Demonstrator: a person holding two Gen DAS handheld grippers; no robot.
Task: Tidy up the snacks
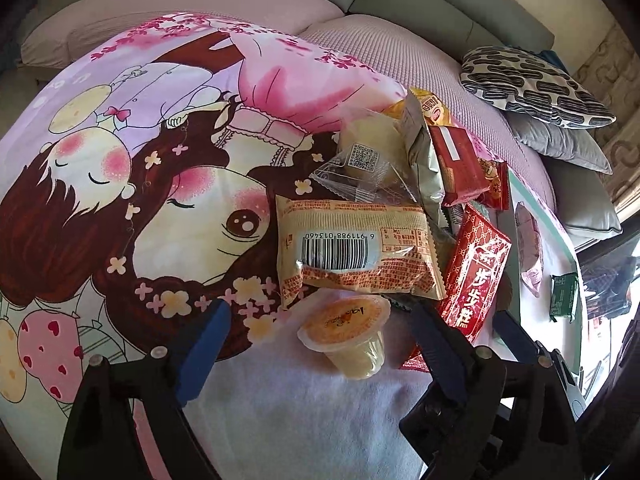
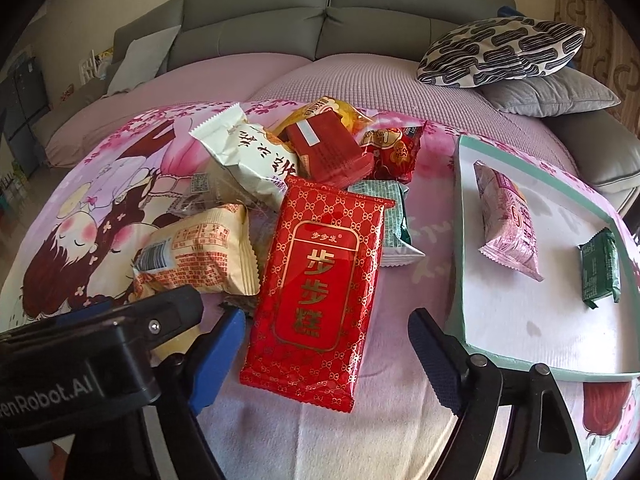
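A heap of snack packets lies on a cartoon-print cloth [image 1: 140,184]. In the left wrist view my left gripper [image 1: 320,344] is open, its blue pads on either side of an orange jelly cup [image 1: 348,332] lying on its side, just below a beige barcode packet [image 1: 356,248]. In the right wrist view my right gripper [image 2: 326,356] is open around the near end of a big red packet [image 2: 320,280], not touching it. A white tray with a green rim [image 2: 520,320] at the right holds a pink packet [image 2: 506,220] and a small green packet [image 2: 600,268].
The heap also has a white packet [image 2: 252,160], a dark red box [image 2: 328,152], a red-and-gold packet [image 2: 394,148] and a pale green packet [image 2: 394,220]. A grey sofa [image 2: 320,28] with patterned and grey cushions [image 2: 504,48] stands behind. The left gripper's black body [image 2: 88,352] shows at lower left.
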